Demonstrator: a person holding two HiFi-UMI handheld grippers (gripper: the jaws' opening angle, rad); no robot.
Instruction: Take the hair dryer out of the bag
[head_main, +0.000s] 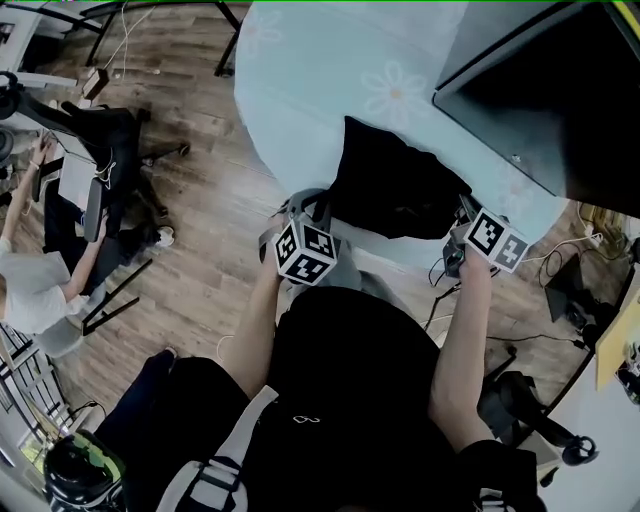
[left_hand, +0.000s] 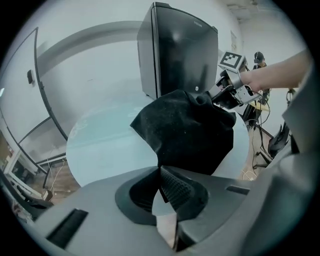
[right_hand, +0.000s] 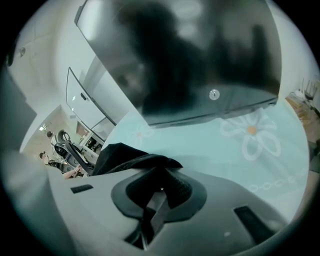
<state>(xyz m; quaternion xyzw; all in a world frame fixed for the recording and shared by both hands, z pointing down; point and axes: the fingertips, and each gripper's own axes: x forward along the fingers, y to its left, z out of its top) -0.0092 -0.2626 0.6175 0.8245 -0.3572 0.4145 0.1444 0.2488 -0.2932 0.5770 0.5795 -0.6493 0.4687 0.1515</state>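
Note:
A limp black bag lies on the round table, close to its near edge. No hair dryer shows; the bag's inside is hidden. My left gripper sits at the bag's left corner. In the left gripper view the jaws are shut, with the bag's lower corner pinched between them. My right gripper is at the bag's right side and appears in the left gripper view holding the bag's upper edge. In the right gripper view a fold of the bag runs into the shut jaws.
A big black box-like unit stands on the table just behind the bag. The cloth is pale blue with daisy prints. To the left, on the wooden floor, are a seated person and a black stand. Cables lie on the right.

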